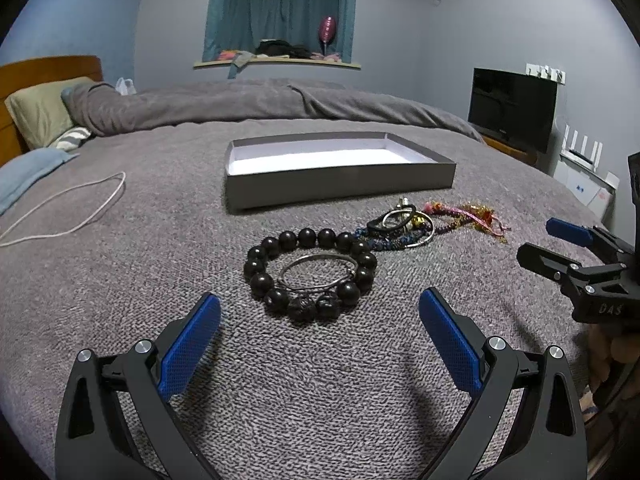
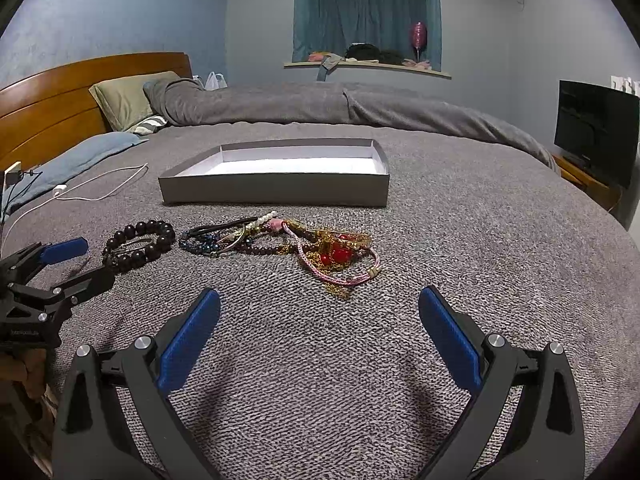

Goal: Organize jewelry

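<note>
Bed [image 1: 120, 280], grey knit cover, serves as work surface. Box [image 1: 340, 186], shallow, grey outside, white inside, lies open at 12 o'clock from both grippers, nothing visible in it. Bead bracelet [image 1: 256, 266], dark round beads, lies flat just ahead of the left gripper [image 1: 320, 320]; a thin metal bangle [image 1: 318, 274] rests inside its ring. Tangle [image 2: 280, 240] of cords, chains and small beads lies at 1 o'clock from the bead bracelet, touching it, between it and the box; red beads [image 2: 340, 255] and a pink cord [image 2: 344, 276] sit at its right end. Left gripper: jaws wide apart, holding nothing, above the cover. Right gripper [image 2: 320, 320]: jaws wide apart, holding nothing, tangle at its 12 o'clock. White cable [image 1: 80, 208] at 10 o'clock on the cover.
</note>
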